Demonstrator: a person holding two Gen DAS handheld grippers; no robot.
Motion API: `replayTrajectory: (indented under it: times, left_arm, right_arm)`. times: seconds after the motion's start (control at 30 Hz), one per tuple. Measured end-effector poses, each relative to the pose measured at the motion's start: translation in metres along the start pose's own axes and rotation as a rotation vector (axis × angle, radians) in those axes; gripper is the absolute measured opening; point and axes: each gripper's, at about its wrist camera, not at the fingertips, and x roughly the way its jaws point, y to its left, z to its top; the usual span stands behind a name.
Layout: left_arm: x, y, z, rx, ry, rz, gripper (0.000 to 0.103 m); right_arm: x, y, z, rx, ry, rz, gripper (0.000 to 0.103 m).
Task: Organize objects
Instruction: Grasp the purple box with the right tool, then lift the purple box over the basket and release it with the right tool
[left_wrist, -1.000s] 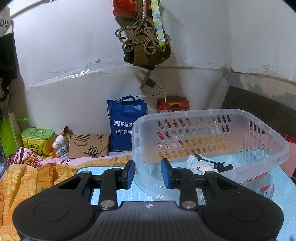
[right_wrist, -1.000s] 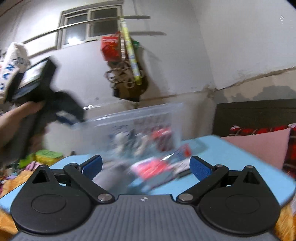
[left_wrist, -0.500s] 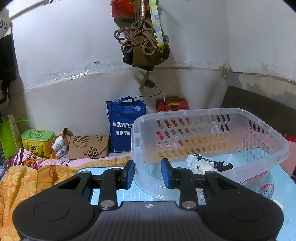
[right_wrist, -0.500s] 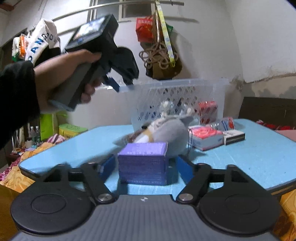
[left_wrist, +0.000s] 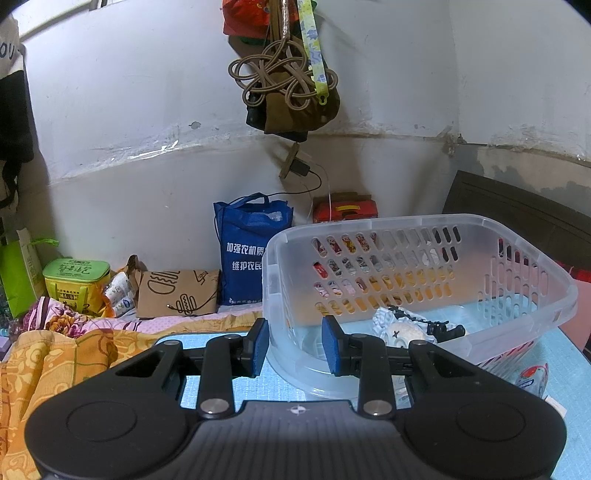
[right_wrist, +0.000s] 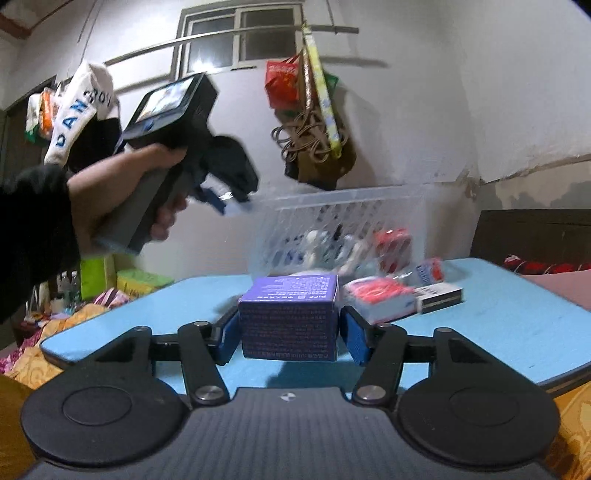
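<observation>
My right gripper (right_wrist: 289, 338) is shut on a purple box (right_wrist: 290, 317) and holds it just above the blue table (right_wrist: 498, 317). My left gripper (left_wrist: 294, 345) grips the near rim of a clear plastic basket (left_wrist: 406, 266) and holds it tilted off the table. It also shows in the right wrist view (right_wrist: 221, 195), held in a hand at the basket (right_wrist: 332, 221). Inside the basket lie a white patterned bundle (left_wrist: 391, 323) and a black item (left_wrist: 447, 328).
On the table behind the purple box lie a red and white pack (right_wrist: 380, 301), a black and white carton (right_wrist: 439, 297) and a red box (right_wrist: 393, 247). A blue bag (left_wrist: 251, 254) stands by the wall. An orange blanket (left_wrist: 48, 362) lies to the left.
My right gripper has closed on the purple box and lifted it off the table, away from the grey plush. The left gripper and the basket have stayed nearly still.
</observation>
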Motion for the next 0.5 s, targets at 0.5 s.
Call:
replayTrajectory:
  times: [0.5]
  left_arm:
    - [0.0,0.0,0.001,0.001,0.001,0.001,0.035]
  right_arm:
    - [-0.003,-0.037,0.011,0.002,-0.019,-0.092,0.06]
